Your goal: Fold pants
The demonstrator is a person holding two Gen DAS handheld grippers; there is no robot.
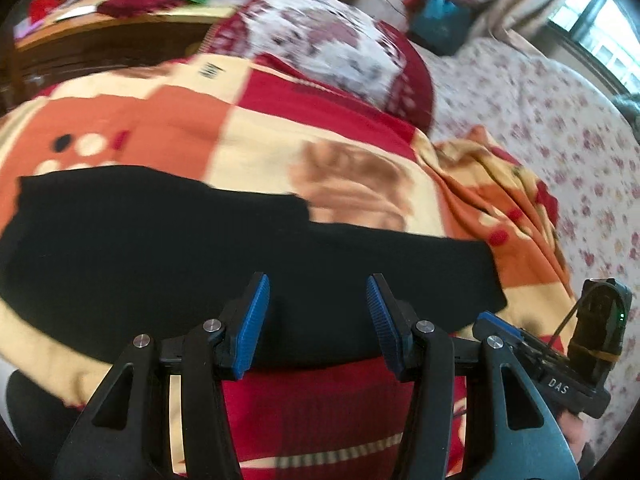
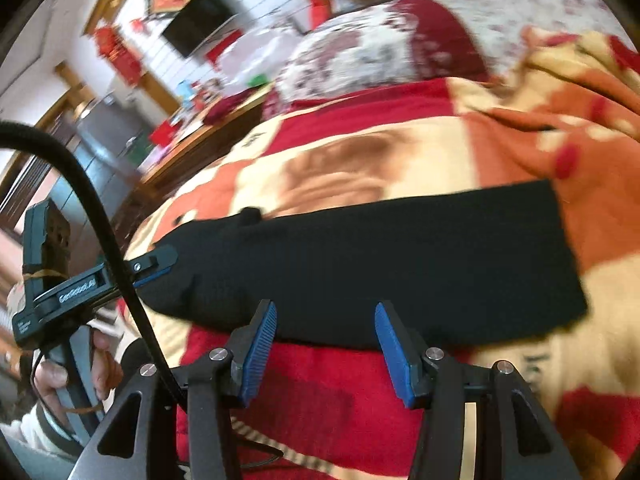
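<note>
bed (image 1: 560, 128): carries a patterned blanket (image 1: 224, 128); pillow (image 1: 328, 48) at its far end.
pants (image 1: 200, 264): black, flat on the blanket, already doubled into one long band; long axis runs left–right across both views, along the near edge of the bed.
left tool (image 1: 318, 320): jaws apart, empty, just over the pants' near edge.
right tool (image 2: 326, 344): jaws apart, empty, at the same near edge, toward the cuff end.
nearer: about equal, my guess.
containers: none in view.
</note>
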